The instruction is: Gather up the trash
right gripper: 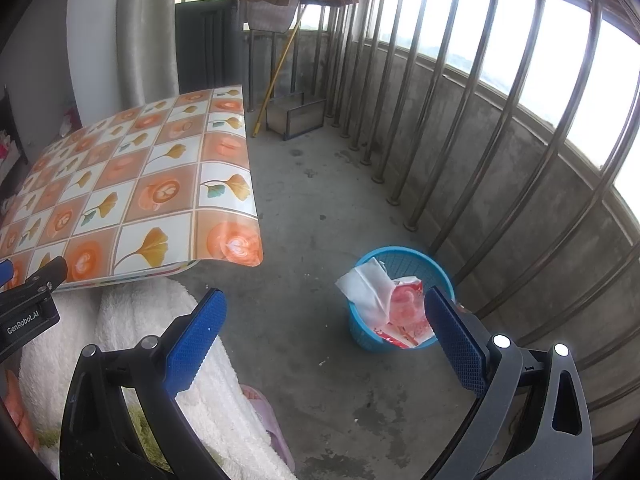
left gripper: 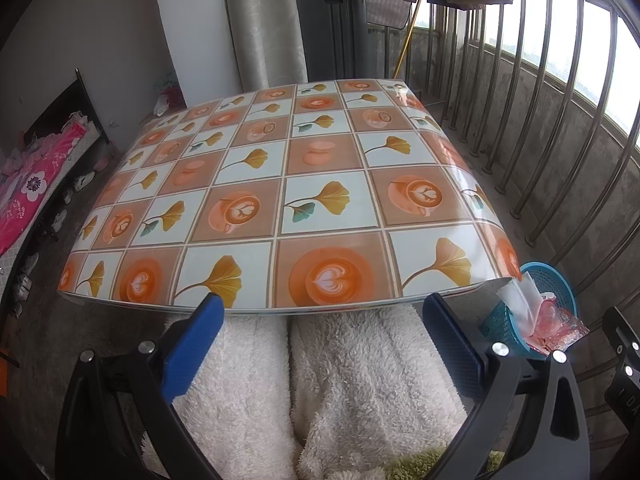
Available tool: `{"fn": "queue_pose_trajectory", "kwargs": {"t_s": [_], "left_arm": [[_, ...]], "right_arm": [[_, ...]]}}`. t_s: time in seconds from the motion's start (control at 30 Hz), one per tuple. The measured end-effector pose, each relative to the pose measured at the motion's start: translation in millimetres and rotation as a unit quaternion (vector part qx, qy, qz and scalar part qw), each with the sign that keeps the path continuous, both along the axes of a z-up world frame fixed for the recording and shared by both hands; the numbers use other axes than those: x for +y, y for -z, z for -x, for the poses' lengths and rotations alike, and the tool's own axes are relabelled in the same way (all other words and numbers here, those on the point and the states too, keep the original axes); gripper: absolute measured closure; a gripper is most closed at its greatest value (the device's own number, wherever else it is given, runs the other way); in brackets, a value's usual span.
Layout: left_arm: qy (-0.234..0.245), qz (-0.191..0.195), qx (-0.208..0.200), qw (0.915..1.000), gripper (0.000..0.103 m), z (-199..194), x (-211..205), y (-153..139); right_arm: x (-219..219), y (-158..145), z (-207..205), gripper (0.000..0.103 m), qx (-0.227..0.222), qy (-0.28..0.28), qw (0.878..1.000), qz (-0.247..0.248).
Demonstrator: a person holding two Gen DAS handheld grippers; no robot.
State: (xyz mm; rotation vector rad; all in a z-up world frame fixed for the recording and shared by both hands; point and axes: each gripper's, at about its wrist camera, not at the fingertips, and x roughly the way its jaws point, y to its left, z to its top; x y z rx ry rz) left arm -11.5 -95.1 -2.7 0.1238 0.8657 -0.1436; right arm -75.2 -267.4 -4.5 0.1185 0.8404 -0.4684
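A small blue basket [right gripper: 362, 332] stands on the concrete floor right of the table. It holds a crumpled white tissue [right gripper: 366, 286] and a red and white wrapper [right gripper: 406, 310] that stick out over its rim. The basket [left gripper: 560, 284] also shows at the right edge of the left wrist view. My right gripper [right gripper: 324, 330] is open and empty, held above the floor near the basket. My left gripper [left gripper: 320, 334] is open and empty, at the near edge of the table [left gripper: 280, 184], above the person's lap.
The table carries a tiled cloth with coffee cups and ginkgo leaves. White fluffy trousers [left gripper: 352, 380] are below the grippers. A metal railing [right gripper: 500, 128] runs along the right. A yellow broom handle [right gripper: 280, 68] and a dustpan [right gripper: 296, 116] are at the far wall.
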Motion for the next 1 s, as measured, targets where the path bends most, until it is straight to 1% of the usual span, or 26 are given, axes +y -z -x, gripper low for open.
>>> {"fn": "queue_pose_trajectory", "kwargs": {"t_s": [1.0], "left_arm": [[0.001,-0.002,0.001,1.0,0.006,-0.1,1.4,0.3]], "right_arm": [[2.6,0.2,-0.6,0.008,-0.001,0.002,1.0,0.0]]}}
